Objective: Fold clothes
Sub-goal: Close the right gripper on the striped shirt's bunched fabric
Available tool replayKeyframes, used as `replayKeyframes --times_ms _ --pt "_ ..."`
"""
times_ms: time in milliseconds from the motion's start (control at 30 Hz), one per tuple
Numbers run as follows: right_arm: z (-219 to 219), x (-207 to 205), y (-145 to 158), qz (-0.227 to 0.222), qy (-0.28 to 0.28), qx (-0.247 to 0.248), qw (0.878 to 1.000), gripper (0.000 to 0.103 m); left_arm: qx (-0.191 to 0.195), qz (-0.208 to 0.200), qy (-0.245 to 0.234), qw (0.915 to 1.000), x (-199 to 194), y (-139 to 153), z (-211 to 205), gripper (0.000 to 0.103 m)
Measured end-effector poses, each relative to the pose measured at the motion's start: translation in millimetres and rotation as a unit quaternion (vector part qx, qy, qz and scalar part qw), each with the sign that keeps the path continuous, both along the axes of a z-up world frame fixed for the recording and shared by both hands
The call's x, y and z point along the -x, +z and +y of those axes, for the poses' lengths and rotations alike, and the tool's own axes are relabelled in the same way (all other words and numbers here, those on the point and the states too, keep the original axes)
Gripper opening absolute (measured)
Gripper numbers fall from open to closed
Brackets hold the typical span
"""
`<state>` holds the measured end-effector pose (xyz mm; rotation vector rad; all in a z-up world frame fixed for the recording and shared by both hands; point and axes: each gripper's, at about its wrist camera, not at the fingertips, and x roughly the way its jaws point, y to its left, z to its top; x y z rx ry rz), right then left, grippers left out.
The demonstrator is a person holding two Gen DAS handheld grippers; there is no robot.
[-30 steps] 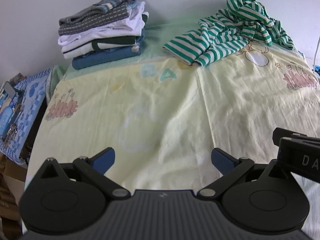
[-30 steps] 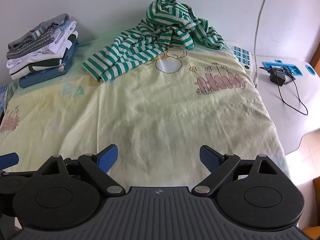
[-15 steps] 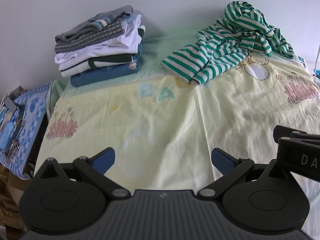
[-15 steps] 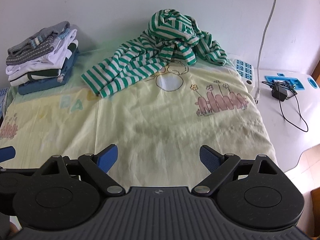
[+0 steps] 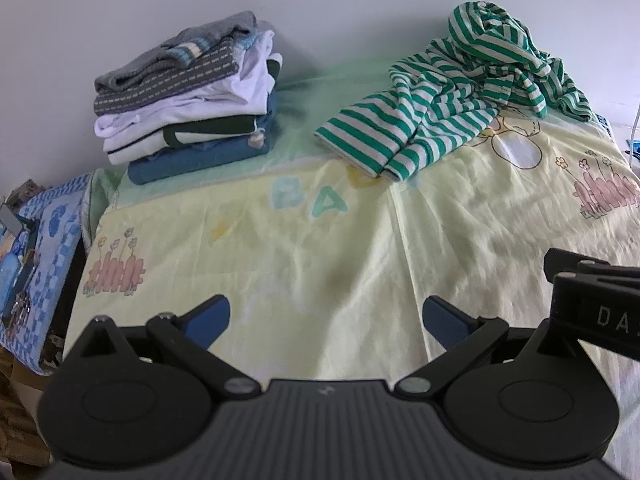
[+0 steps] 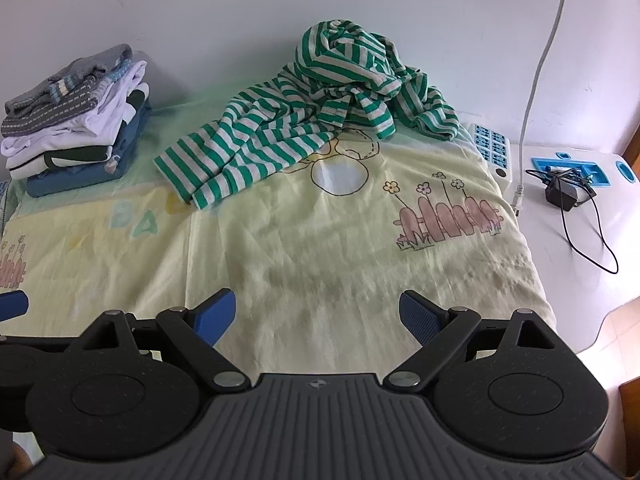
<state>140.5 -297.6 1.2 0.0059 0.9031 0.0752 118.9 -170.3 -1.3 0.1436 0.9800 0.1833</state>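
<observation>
Nearest in each wrist view is the gripper itself. The left gripper (image 5: 326,316) hangs over the near part of the pale yellow sheet (image 5: 304,248) with its blue-tipped jaws spread wide and nothing between them; the right gripper (image 6: 316,312) is the same — jaws apart, empty, above bare sheet. The two are side by side: the black body of the right one shows at the right edge of the left view, and a blue fingertip of the left one shows at the left edge of the right view.

Beyond the jaws the sheet is wrinkled and printed with pink fences, flowers and pastel letters.

Farther back, well apart from both grippers, lies the green-and-white striped garment (image 6: 304,120) — crumpled, heaped against the wall (image 6: 280,4), with one flatter part spread toward the letters. Left of it, near but not touching, a stack of folded clothes (image 5: 188,96) stands by the wall, a grey knit on top and a blue piece at the bottom.

Off the sheet's right edge, on a white surface (image 6: 560,248), are a white-and-blue power strip (image 6: 494,150), a black adapter (image 6: 562,196) with its looping cable, and a blue tray (image 6: 568,166).
</observation>
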Motion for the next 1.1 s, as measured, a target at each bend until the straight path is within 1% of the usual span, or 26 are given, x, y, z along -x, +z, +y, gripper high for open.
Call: replayKeyframes --times_ms 267,400,533,600,667,733,800,867,1033,1100 --pt "7 -19 1 -0.002 0.008 0.007 1.0 0.091 -0.002 0.0 -0.013 0.9999 -22 0 7 0.102" --pt "5 -41 4 0.002 0.01 -0.003 1.0 0.091 0.027 0.01 -0.031 0.9991 -49 1 15 0.102" --pt "1 -66 8 -0.004 0.013 0.0 1.0 0.091 0.028 0.002 -0.05 0.9984 -79 3 18 0.102" --pt "-4 -81 8 -0.006 0.012 -0.005 1.0 0.091 0.043 0.007 -0.057 0.9974 -96 2 21 0.102" --pt "-8 -98 6 -0.005 0.014 -0.013 1.0 0.089 0.068 0.019 -0.06 0.9957 -116 0 26 0.102" --pt "-14 -116 3 -0.001 0.006 -0.017 1.0 0.088 0.08 0.018 -0.063 0.9946 -134 -1 28 0.102" --pt "-21 -134 0 0.0 -0.002 -0.022 1.0 0.084 0.06 0.006 -0.074 0.9954 -146 0 22 0.102" --pt "-26 -151 -1 -0.006 -0.012 -0.021 1.0 0.083 0.047 0.0 -0.095 0.9944 -158 0 14 0.102" --pt "-38 -188 -1 -0.033 -0.019 -0.027 0.999 0.081 0.048 0.005 -0.123 0.9912 -188 -14 -3 0.102" --pt "-40 -202 -2 -0.045 -0.014 -0.026 0.999 0.081 0.051 0.009 -0.121 0.9913 -199 -23 -8 0.102"
